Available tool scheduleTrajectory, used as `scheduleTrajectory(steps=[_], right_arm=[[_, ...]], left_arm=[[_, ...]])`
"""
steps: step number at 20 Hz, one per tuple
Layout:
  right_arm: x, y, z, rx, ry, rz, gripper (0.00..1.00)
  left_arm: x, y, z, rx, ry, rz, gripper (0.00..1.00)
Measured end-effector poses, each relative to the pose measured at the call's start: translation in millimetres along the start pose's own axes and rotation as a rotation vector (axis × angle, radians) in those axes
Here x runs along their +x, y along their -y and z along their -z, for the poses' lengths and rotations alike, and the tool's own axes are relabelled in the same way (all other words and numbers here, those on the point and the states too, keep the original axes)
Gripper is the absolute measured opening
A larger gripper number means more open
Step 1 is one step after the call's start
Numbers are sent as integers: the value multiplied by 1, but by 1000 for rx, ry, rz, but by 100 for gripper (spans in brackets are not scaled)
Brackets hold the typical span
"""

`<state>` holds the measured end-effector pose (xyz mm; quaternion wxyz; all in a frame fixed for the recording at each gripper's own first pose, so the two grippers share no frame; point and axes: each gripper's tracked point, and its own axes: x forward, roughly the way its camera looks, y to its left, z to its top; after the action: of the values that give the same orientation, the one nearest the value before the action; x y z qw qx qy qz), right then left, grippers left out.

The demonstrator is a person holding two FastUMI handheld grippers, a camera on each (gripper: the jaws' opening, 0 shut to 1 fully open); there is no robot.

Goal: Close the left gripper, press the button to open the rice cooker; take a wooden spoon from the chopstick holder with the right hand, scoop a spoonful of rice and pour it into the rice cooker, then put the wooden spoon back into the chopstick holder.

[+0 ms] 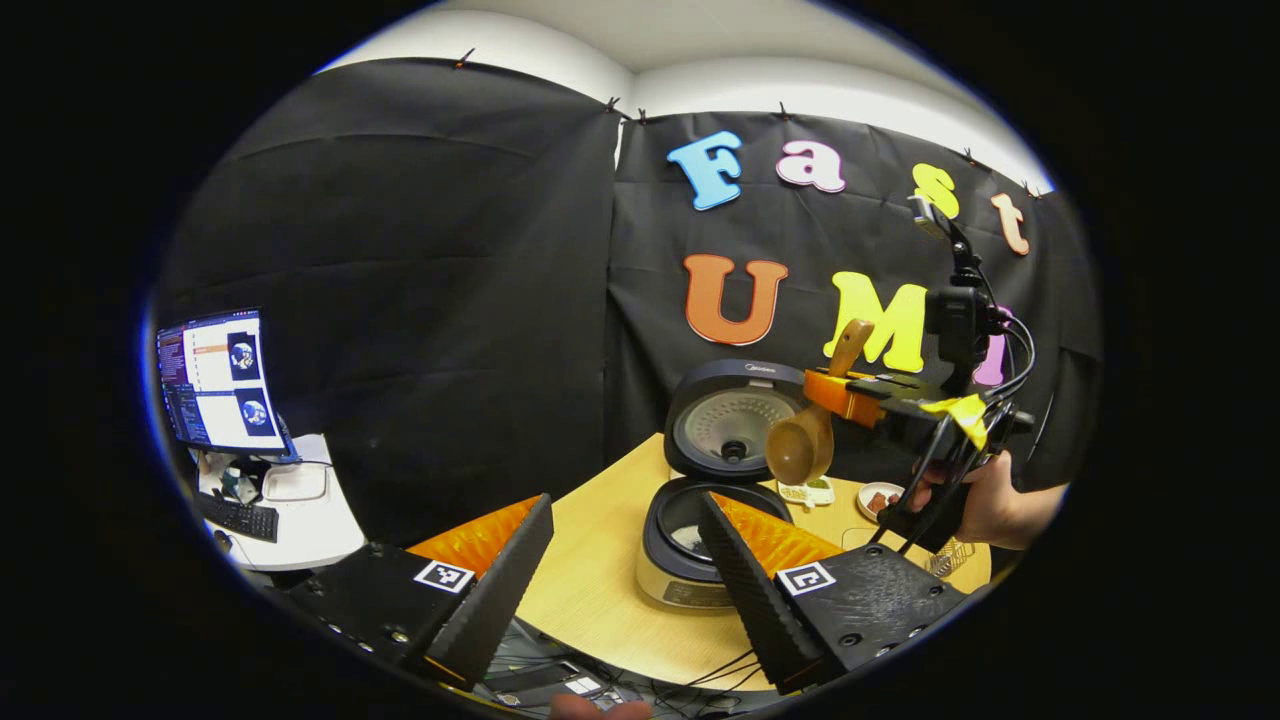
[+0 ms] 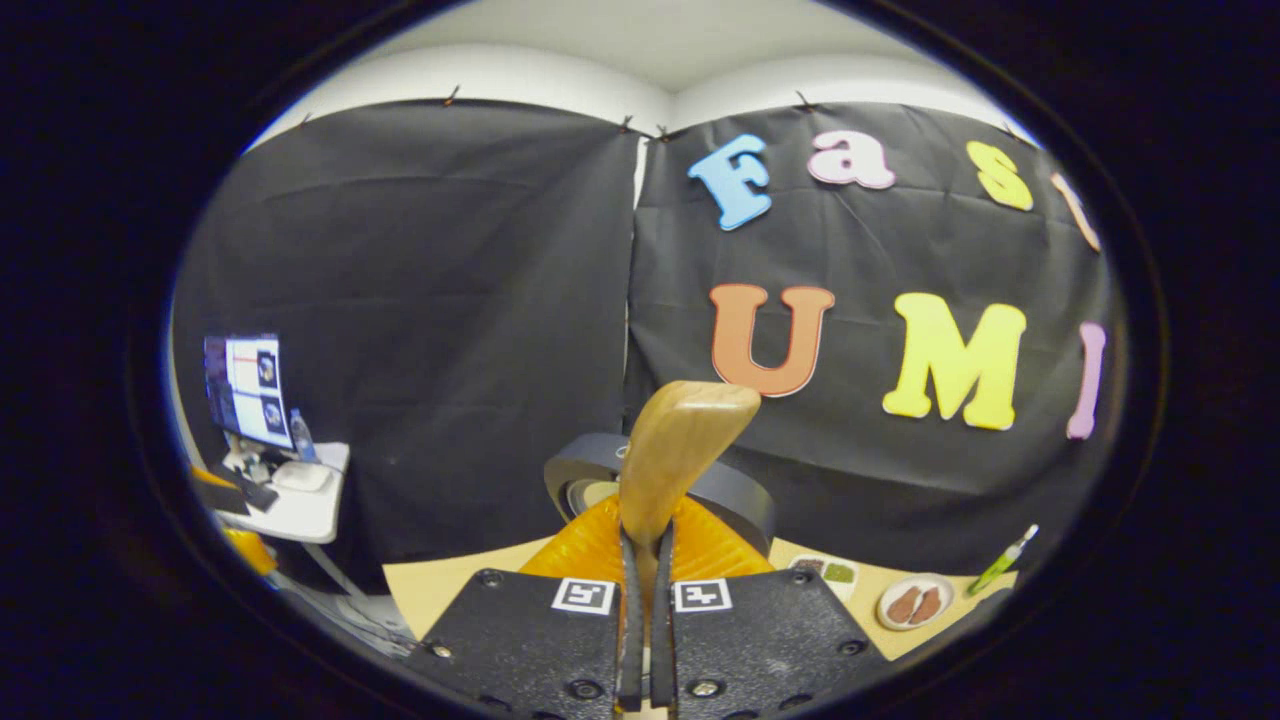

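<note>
Rice cooker (image 1: 700, 540): I see it on the wooden table (image 1: 590, 570), lid raised.
Right gripper (image 1: 835, 395): clenched on the wooden spoon (image 1: 805, 440); bowl hangs above the cooker's pot.
Left gripper (image 1: 625, 570): fingers spread, nothing between them, short of the cooker.

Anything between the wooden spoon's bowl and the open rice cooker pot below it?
Nothing: in the left gripper view, the wooden spoon hangs in air above the black rice cooker.
</note>
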<state>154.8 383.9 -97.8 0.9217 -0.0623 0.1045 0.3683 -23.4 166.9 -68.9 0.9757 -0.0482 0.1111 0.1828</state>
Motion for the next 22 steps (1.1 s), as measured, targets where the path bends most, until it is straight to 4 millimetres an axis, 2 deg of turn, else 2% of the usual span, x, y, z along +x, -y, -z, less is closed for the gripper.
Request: scheduleTrajectory(steps=[2,5,8,11,16,20,22], right_arm=[[-16,14,-11,98,13,-3,8],[-46,51,-27,203,39,29,8],[-80,106,-35,257,70,106,8],[-119,166,-33,302,94,206,8],[-190,268,0,329,75,414,8],[-241,339,45,371,20,560,6],[-255,367,71,399,-18,610,8]], left_arm=[[4,11,-3,9,5,18,95],[11,33,-8,21,6,54,95],[18,54,-26,32,42,89,95],[26,74,-41,19,80,119,95],[41,92,-51,26,113,114,95],[51,98,-55,7,125,91,95],[55,103,-57,12,128,80,95]])
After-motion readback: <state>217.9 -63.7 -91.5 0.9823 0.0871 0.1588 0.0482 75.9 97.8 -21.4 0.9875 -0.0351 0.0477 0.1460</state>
